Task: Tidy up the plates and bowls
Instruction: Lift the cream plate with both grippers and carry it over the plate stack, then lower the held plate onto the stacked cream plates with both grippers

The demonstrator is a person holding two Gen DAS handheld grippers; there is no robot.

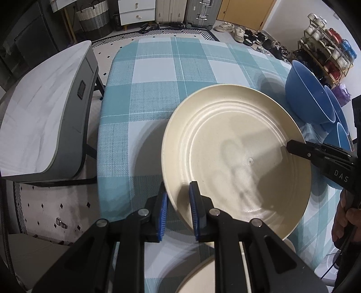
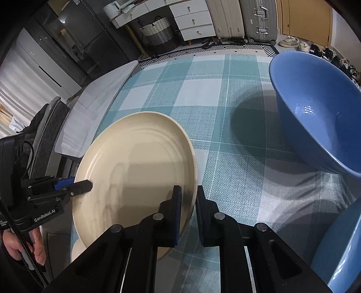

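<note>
Both claws are clamped on the cream plate, the left claw pinching its rim at 7 o'clock and the right claw at the opposite edge, holding it tilted above the checked surface. Keep both grips level and lower it squarely onto the other cream plate glimpsed below. Blue bowls sit at 2 o'clock; suitcases and a shoe rack stand beyond.

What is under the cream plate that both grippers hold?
Under the cream plate lies the checked tablecloth, and the rim of another cream dish peeks out below. The rest of that dish is covered.
</note>
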